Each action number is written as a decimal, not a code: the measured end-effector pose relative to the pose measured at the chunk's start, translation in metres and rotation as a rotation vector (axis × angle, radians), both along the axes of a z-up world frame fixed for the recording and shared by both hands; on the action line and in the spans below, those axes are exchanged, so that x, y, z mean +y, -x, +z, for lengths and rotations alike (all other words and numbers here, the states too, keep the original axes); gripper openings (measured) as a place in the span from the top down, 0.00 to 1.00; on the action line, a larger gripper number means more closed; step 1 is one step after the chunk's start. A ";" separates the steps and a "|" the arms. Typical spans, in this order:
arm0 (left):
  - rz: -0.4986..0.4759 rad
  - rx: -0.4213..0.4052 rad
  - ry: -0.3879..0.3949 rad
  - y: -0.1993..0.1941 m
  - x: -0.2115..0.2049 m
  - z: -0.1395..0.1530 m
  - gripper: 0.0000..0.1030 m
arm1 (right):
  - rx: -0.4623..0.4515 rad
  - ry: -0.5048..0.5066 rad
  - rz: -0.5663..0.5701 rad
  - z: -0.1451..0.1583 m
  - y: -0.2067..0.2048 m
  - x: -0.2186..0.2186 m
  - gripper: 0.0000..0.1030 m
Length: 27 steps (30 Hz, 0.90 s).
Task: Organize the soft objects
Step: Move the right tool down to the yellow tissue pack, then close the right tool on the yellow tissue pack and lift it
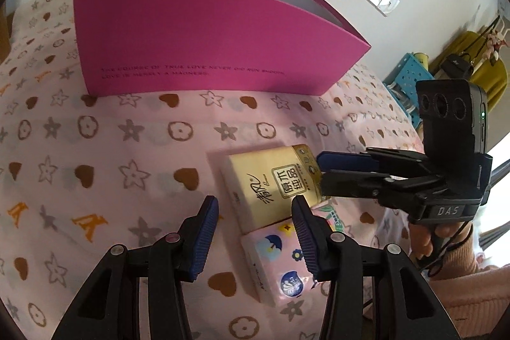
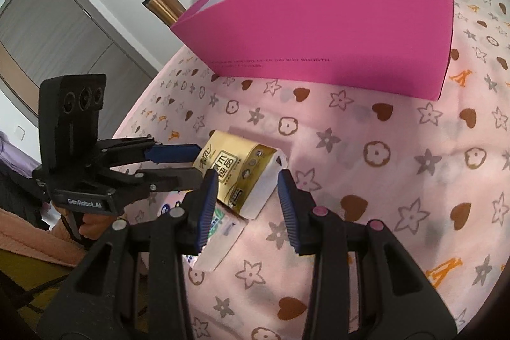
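Both pairs of jaws stand partly open and neither grips anything. The left gripper (image 1: 255, 231) hovers over the tissue packs with its blue pads either side of them but not pressing; the right gripper (image 2: 247, 203) likewise straddles the end of the yellow tissue pack (image 2: 242, 171) with a gap at each pad. In the left wrist view the right gripper's tips sit just at the yellow pack's far end; whether they touch it cannot be told.

The yellow pack (image 1: 274, 180) lies on the pink patterned cloth (image 1: 111, 148), in front of the open magenta box (image 1: 207, 40), partly on top of a pink tissue pack with umbrella print (image 1: 277, 263) and just beside a third, pale pack (image 2: 220, 231) that is mostly hidden.

These packs will likely be light and squashy, with slick plastic wrap that may slide under the pads. A hold across the short width near the middle, squeezing moderately, should serve best; pinching an end could let the pack droop or slip.

The yellow pack is cream-gold with dark printed characters and white folded ends.
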<state>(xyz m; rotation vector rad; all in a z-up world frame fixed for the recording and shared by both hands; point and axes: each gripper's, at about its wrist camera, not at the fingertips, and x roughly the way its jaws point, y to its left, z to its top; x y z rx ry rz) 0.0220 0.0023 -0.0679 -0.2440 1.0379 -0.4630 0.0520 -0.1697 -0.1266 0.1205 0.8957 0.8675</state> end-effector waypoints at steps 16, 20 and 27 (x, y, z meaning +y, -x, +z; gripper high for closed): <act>-0.024 0.019 0.031 -0.006 -0.011 -0.002 0.68 | 0.005 0.022 -0.024 -0.008 -0.004 0.005 0.65; -0.028 0.003 0.023 -0.007 -0.014 0.001 0.68 | -0.007 0.027 -0.033 -0.005 -0.002 0.003 0.65; -0.039 -0.025 0.017 -0.008 -0.022 0.009 0.68 | -0.035 0.015 -0.049 0.005 0.004 -0.004 0.65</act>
